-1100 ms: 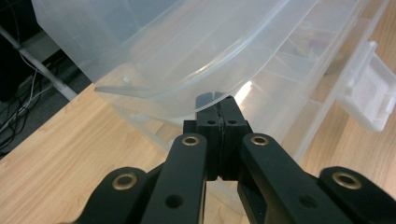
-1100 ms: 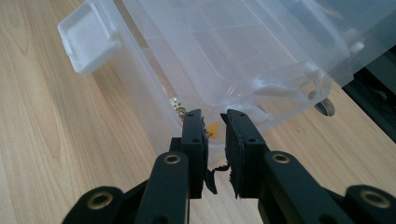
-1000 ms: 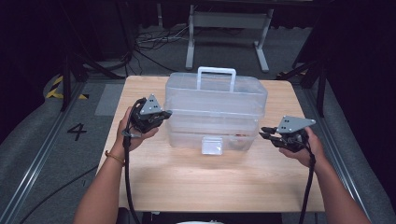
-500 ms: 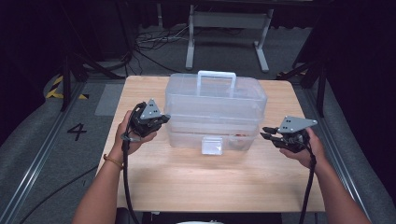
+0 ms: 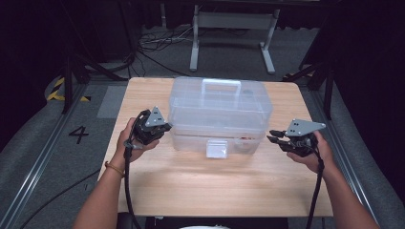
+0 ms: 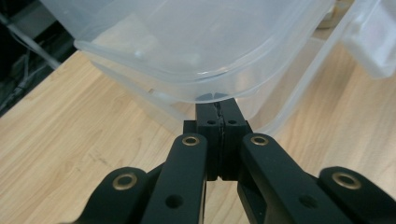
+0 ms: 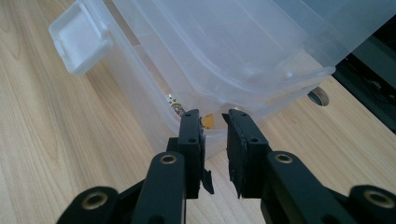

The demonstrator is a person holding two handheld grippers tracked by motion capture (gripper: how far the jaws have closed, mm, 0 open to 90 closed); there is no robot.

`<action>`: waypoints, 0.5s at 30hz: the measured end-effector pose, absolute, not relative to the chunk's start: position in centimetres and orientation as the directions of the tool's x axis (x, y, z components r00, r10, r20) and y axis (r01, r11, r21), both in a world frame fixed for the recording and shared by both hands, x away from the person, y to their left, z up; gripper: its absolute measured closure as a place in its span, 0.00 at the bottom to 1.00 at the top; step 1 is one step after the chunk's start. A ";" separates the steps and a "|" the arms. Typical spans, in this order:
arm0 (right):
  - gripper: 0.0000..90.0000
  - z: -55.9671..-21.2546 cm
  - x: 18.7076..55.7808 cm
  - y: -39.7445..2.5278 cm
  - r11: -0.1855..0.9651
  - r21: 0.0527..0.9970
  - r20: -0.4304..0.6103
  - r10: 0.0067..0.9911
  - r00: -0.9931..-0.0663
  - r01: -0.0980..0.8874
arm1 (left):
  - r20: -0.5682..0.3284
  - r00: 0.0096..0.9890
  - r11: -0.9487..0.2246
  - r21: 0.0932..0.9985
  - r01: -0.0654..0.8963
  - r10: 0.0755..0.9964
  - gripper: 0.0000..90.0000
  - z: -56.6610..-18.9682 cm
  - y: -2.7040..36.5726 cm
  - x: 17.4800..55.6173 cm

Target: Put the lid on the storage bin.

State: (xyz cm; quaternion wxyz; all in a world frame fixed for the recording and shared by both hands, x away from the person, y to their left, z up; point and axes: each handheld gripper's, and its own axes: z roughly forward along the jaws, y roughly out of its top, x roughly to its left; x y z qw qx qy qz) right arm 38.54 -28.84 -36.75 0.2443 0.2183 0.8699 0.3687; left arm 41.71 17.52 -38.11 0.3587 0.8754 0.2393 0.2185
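A clear plastic box [image 5: 219,112] with a lid, a top handle [image 5: 220,86] and a white front latch [image 5: 217,149] stands mid-table. My left gripper [image 5: 166,128] is at its left front corner. In the left gripper view the jaws [image 6: 217,109] are shut together, their tips tucked just under the lid's rim [image 6: 187,86]. My right gripper [image 5: 273,136] is at the box's right front corner. Its jaws [image 7: 215,119] stand a little open, tips right at the box wall below the lid's rim [image 7: 261,95]. Small items [image 7: 208,121] lie inside the box.
The wooden table [image 5: 215,191] has bare room in front of the box and narrow strips at each side. A round cable hole [image 7: 318,96] sits behind the box's right corner. A metal stand [image 5: 229,21] and cables are on the floor beyond.
My left gripper has slid a little down the box's left side toward the person. The right gripper and the box have stayed put.
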 end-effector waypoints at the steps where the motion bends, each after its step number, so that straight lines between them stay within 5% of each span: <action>1: 0.85 -36.7 38.5 -28.8 0.633 0.748 -0.264 0.560 -0.785 0.200 | 0.211 0.790 -0.628 0.733 0.262 0.576 1.00 -38.1 17.5 41.7; 15: 0.80 -37.2 38.8 -29.0 0.617 0.754 -0.249 0.587 -0.771 0.226 | 0.222 0.767 -0.642 0.706 0.299 0.602 1.00 -40.0 18.4 41.5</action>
